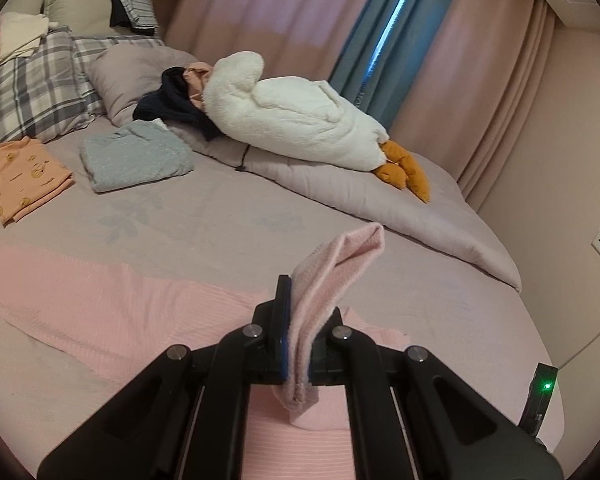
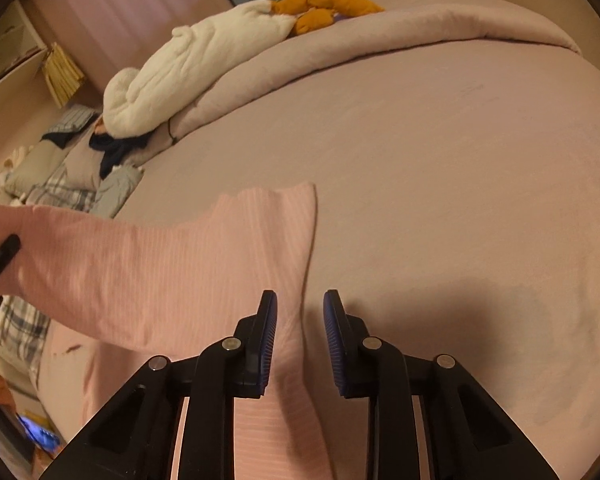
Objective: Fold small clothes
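Mauve bed (image 1: 228,216), pink garment (image 1: 100,300), folded clothes (image 1: 136,156), goose plush (image 1: 296,120), pillows (image 1: 32,88)

Both cameras are riding on hand-held grippers and looking forward along their fingers, close above the bed (image 1: 228,216). The left wrist view is angling gently downward, facing across the mattress toward the white plush goose (image 1: 296,120), with the pillows to the goose's left and the curtains behind it. The right wrist view is tilting more steeply down and sitting rolled, so the goose (image 2: 188,68) is appearing far off at upper left. Both views are sharing the goose, the folded quilt beneath it and the pink garment (image 2: 172,264).
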A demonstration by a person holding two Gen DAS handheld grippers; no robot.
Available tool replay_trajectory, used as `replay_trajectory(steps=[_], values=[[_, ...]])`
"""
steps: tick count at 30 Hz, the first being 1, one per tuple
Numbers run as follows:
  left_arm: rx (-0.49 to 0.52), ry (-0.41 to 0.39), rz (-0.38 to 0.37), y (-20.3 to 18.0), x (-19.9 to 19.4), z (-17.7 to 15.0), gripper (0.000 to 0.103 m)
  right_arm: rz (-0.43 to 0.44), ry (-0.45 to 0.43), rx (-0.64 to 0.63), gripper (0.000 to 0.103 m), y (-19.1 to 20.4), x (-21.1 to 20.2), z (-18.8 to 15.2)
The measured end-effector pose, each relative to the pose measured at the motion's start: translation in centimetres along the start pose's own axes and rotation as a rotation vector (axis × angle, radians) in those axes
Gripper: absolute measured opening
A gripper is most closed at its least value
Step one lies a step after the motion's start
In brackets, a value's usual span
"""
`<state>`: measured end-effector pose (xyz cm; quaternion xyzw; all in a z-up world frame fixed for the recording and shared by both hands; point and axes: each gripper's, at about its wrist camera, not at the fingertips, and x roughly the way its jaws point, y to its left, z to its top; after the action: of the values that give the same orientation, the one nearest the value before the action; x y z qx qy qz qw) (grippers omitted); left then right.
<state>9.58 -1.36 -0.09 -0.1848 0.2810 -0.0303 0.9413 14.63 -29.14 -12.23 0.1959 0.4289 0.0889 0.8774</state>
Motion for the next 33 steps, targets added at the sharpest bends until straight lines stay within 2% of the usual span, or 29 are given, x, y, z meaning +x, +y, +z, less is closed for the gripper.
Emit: replay_trajectory(steps=[11, 33], values=[[-0.011, 0.027, 0.076, 3.1, 0.7, -0.2, 0.005, -0.023, 0.062, -0.047, 0.026, 0.9, 1.5, -0.4], [-0.051, 0.170, 0.196, 9.7, 4.8, -3.3, 0.005, -0.082, 0.115, -0.079, 0.026, 1.2, 2.7, -0.7]])
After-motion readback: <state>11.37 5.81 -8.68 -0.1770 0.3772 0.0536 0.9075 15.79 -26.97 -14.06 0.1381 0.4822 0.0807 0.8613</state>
